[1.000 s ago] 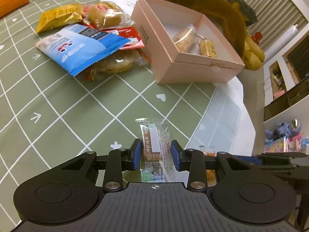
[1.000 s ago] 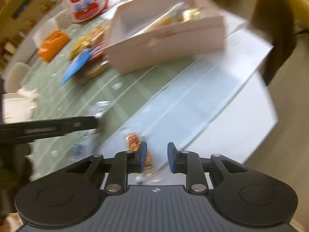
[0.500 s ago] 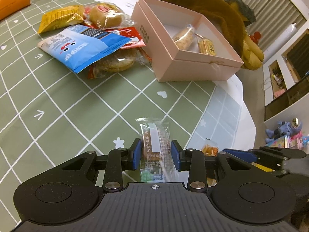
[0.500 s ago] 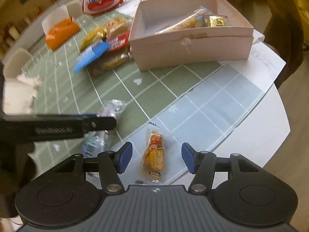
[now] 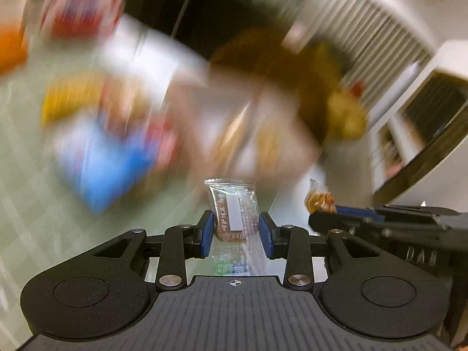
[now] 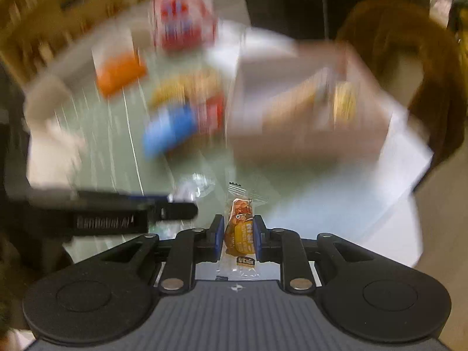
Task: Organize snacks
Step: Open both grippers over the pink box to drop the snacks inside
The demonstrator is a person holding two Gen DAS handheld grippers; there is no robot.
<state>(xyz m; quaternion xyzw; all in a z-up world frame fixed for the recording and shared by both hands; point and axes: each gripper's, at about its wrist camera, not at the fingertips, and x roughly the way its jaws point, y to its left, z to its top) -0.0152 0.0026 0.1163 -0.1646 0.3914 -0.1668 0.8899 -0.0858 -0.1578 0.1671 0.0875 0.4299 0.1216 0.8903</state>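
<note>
My left gripper (image 5: 235, 229) is shut on a clear packet with a brown snack (image 5: 232, 207), held off the table. My right gripper (image 6: 238, 235) is shut on a small orange snack packet (image 6: 241, 231), also lifted. Each gripper shows in the other's view: the right one (image 5: 345, 215) with its orange packet (image 5: 320, 199) to the right of mine, the left one (image 6: 178, 209) as a dark bar on the left. The pink box (image 6: 307, 111) holding wrapped snacks stands blurred ahead of both grippers.
A blurred heap of snacks lies left of the box: a blue bag (image 5: 105, 161), a yellow pack (image 5: 70, 99), red wrappers. An orange pouch (image 6: 120, 73) and a red-and-white bag (image 6: 184, 20) sit at the far side. A brown plush (image 6: 403, 44) lies behind the box. The white table edge (image 6: 409, 234) curves at right.
The right gripper opened around the orange packet on the table, then shut on it. Both grippers have risen with their packets, and the views now blur.
</note>
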